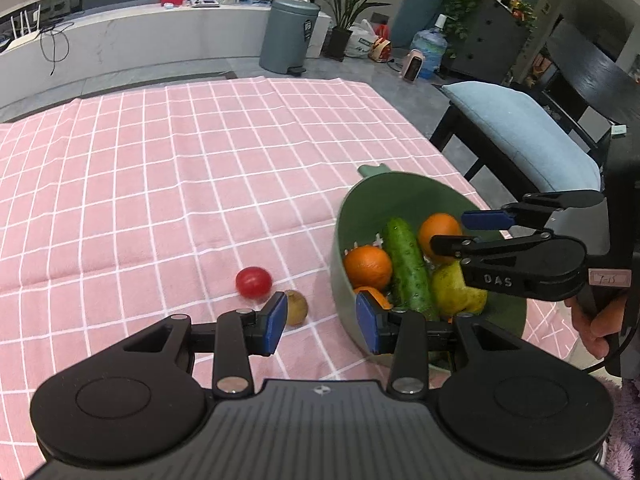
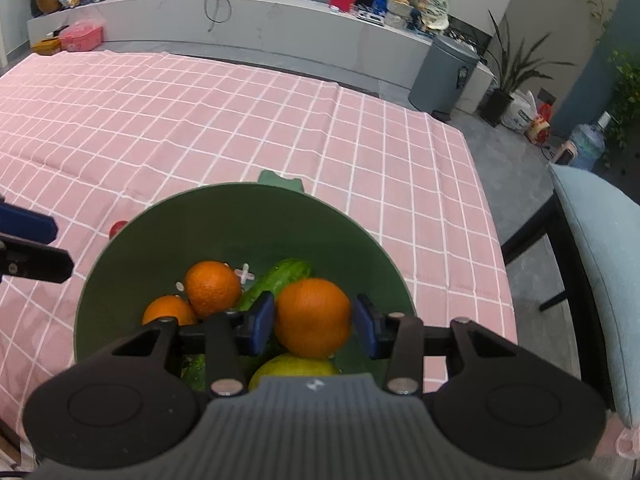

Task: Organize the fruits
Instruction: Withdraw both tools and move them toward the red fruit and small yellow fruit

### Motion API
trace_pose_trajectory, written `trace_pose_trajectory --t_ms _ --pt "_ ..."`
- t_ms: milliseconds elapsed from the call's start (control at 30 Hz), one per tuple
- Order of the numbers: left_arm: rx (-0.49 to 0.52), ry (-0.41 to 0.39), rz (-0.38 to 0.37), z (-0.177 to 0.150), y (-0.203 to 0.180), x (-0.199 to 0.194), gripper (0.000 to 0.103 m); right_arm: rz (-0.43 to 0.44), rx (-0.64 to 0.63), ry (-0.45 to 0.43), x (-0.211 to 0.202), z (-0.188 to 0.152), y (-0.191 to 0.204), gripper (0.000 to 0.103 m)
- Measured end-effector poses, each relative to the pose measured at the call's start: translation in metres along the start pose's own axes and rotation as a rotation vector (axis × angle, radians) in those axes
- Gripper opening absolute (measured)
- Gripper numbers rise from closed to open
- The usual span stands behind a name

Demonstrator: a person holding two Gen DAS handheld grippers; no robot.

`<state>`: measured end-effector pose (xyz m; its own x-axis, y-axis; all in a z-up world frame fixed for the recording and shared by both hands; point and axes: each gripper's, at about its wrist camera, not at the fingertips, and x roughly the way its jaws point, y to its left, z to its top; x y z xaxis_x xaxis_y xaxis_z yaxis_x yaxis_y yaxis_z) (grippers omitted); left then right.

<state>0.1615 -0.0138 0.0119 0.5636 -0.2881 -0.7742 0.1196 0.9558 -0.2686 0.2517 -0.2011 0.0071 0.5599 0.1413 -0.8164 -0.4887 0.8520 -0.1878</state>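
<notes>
R fingers [image 2: 314, 326] straddle an orange [image 2: 312, 316] in the bowl [image 2: 240, 208], pad contact unclear; L fingers [image 1: 322, 326] open, empty. We risk orange slipping w/ off-centre squeeze.

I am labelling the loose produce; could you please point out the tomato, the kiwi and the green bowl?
tomato [image 1: 253, 282], left wrist view, middle of its red skin.
kiwi [image 1: 297, 307], left wrist view, its brown side.
green bowl [image 2: 248, 216], right wrist view, far inner wall.
</notes>
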Motion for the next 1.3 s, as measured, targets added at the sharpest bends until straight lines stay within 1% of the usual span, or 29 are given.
trace_pose_trajectory --t_ms 67,167,300,333,400,567,667,733,833,967,1033,1133,1200,1267,1300 --pt "-0.002 0.003 -0.001 -0.003 0.003 -0.002 0.047 -0.011 -0.003 0.004 0.000 -0.001 0.000 0.040" --pt "0.008 0.007 -0.004 -0.006 0.004 -0.004 0.047 -0.003 -0.002 0.005 -0.003 -0.004 0.001 0.040" --pt "0.038 0.005 0.000 -0.009 0.007 -0.008 0.047 -0.002 0.003 -0.017 -0.015 -0.005 0.007 0.045" --pt "0.047 0.002 0.001 -0.010 0.007 -0.010 0.047 0.005 0.008 -0.027 -0.019 -0.005 0.008 0.048" --pt "0.064 -0.006 0.006 -0.012 0.008 -0.013 0.047 0.024 0.021 -0.057 -0.031 -0.006 0.013 0.053" --pt "0.075 -0.026 0.027 -0.018 0.013 -0.019 0.049 0.106 0.013 -0.106 -0.052 -0.007 0.034 0.054" --pt "0.080 -0.031 0.044 -0.020 0.017 -0.021 0.049 0.150 -0.034 -0.146 -0.064 -0.007 0.053 0.057" --pt "0.099 -0.041 0.057 -0.022 0.018 -0.022 0.049 0.149 -0.073 -0.177 -0.070 -0.006 0.065 0.061" --pt "0.116 -0.062 0.090 -0.024 0.021 -0.024 0.052 0.138 -0.139 -0.208 -0.073 -0.004 0.080 0.061" --pt "0.136 -0.095 0.091 -0.027 0.029 -0.028 0.057 0.143 -0.193 -0.217 -0.072 -0.001 0.091 0.061" --pt "0.148 -0.094 0.084 -0.028 0.033 -0.027 0.058 0.188 -0.212 -0.204 -0.071 0.002 0.093 0.061" --pt "0.143 -0.076 0.046 -0.028 0.041 -0.025 0.058 0.219 -0.256 -0.188 -0.067 0.008 0.097 0.061" --pt "0.138 -0.073 0.025 -0.029 0.045 -0.023 0.058 0.219 -0.299 -0.178 -0.064 0.011 0.104 0.061" --pt "0.131 -0.067 0.005 -0.030 0.049 -0.021 0.058 0.222 -0.347 -0.175 -0.061 0.014 0.110 0.058" --pt "0.120 -0.060 -0.007 -0.030 0.052 -0.020 0.058 0.224 -0.376 -0.172 -0.060 0.014 0.113 0.055"
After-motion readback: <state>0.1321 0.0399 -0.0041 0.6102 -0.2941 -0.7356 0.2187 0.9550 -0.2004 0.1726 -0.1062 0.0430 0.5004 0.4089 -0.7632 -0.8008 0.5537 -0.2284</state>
